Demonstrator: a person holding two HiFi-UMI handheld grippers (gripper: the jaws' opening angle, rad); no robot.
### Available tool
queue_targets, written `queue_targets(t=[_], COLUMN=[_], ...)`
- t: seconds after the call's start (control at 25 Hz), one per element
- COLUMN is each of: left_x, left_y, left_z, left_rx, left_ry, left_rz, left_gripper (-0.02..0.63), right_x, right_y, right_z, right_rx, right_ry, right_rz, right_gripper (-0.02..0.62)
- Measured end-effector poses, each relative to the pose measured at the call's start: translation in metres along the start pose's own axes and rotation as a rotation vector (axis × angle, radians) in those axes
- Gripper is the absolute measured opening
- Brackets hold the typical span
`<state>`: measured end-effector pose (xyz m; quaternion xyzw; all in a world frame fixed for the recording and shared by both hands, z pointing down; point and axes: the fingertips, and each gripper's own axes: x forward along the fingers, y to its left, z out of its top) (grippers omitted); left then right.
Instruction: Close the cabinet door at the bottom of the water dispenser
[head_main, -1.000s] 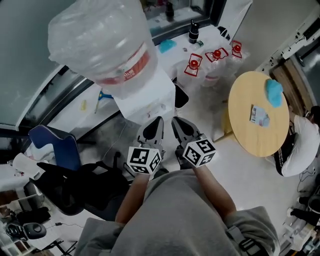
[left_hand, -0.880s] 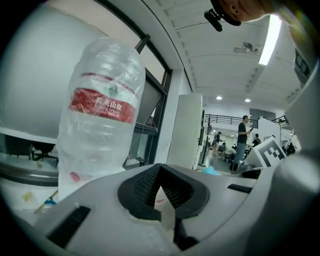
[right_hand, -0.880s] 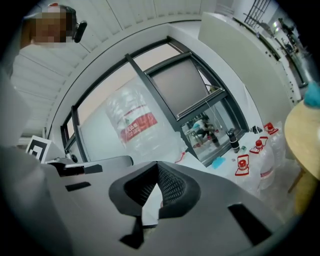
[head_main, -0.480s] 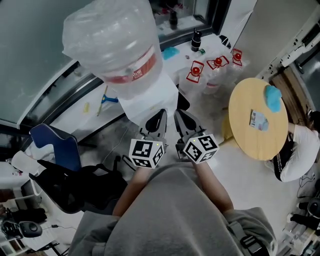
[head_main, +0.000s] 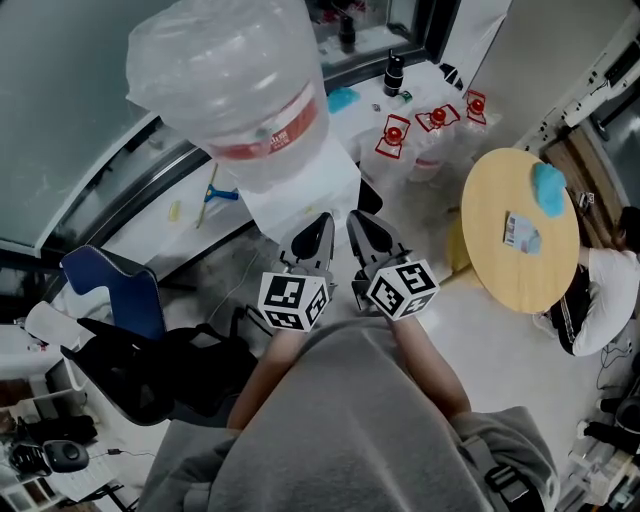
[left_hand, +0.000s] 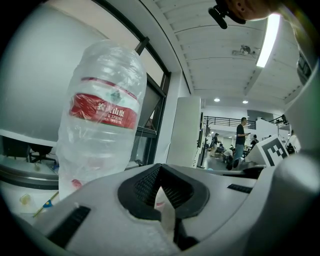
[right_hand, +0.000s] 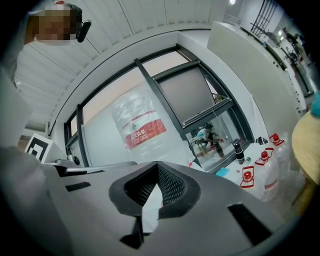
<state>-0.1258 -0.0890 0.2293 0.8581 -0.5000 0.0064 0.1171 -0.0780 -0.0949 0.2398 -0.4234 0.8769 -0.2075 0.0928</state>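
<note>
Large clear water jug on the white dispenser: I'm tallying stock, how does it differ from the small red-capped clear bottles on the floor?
The large clear water jug is far bigger than the small red-capped clear bottles. The jug sits atop the white dispenser; the bottles stand on the floor. The jug has a red label band; the bottles, red caps. Both are clear plastic.

Two side by side — left hand-held gripper (head_main: 318, 228), right hand-held gripper (head_main: 360, 228) — tips pointing at the white water dispenser (head_main: 300, 195), big clear bottle (head_main: 235, 90) on top; round table (head_main: 510, 280) right.
</note>
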Motion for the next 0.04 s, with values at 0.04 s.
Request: queue_targets(t=[0.04], left_x=[-0.0004], left_y=[0.0007], left_z=[-0.0006], left_rx=[-0.002], left_ry=[0.001], left_rz=[0.000], left_gripper=[0.006], right_x=[0.0009], right_y=[0.0012], right_z=[-0.0007], right_rx=[-0.001], right_ry=[0.000], right_rz=[0.004], right_gripper=[0.008])
